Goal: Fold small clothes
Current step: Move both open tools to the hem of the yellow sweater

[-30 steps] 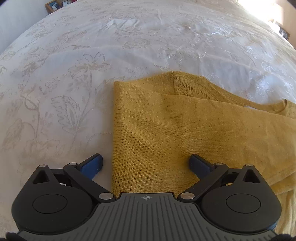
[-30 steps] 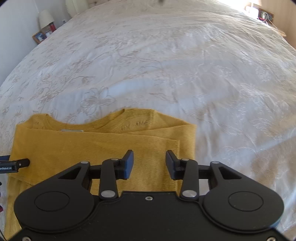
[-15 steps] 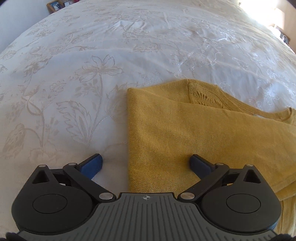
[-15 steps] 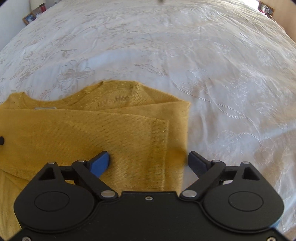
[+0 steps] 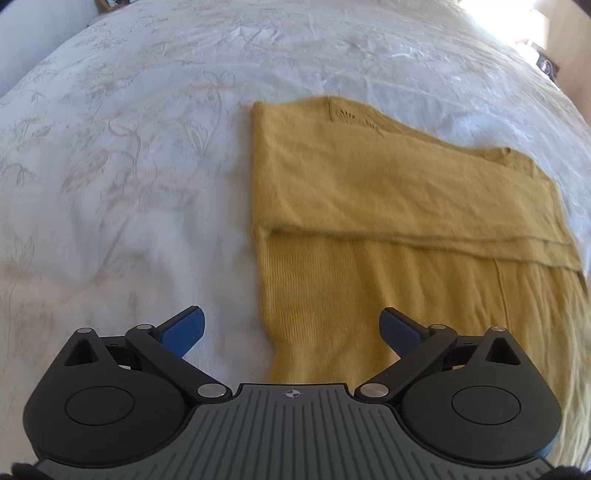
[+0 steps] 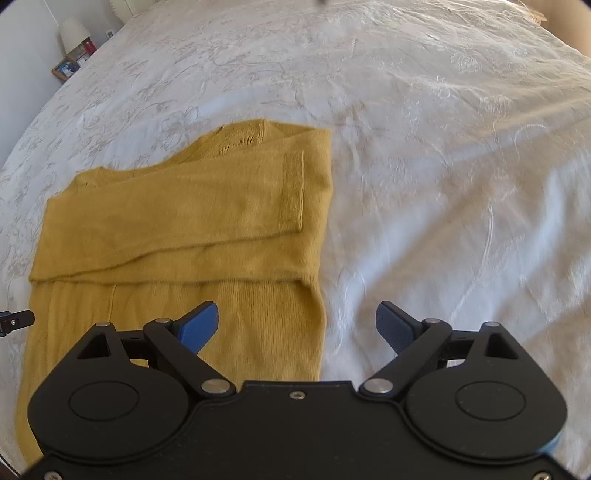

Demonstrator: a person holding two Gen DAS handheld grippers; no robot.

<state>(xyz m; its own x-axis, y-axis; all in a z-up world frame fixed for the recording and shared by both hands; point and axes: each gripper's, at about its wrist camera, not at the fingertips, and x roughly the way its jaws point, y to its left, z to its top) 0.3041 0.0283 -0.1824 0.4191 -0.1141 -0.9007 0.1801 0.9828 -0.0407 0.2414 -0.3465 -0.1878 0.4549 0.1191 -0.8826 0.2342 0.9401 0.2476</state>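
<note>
A mustard-yellow knit sweater (image 5: 388,206) lies flat on the white embroidered bedspread (image 5: 129,166), both sleeves folded across its chest. In the right wrist view the same sweater (image 6: 177,221) fills the left half, with a sleeve cuff (image 6: 293,192) lying near its right edge. My left gripper (image 5: 291,330) hangs open above the sweater's left side edge, nothing between its blue pads. My right gripper (image 6: 297,325) is open over the right side edge, one pad above the knit, the other above the bedspread (image 6: 443,184). The left gripper's tip (image 6: 16,319) shows at the far left of that view.
A bedside table with a lamp (image 6: 74,33) and a picture frame (image 6: 65,69) stands beyond the bed's far left corner. Bright light falls on the far right of the bed (image 5: 517,22). Bare bedspread stretches on both sides of the sweater.
The right gripper's jaws have opened wide. Both grippers have drawn back toward the sweater's lower body, so the folded sleeves and more of the hem side now show.
</note>
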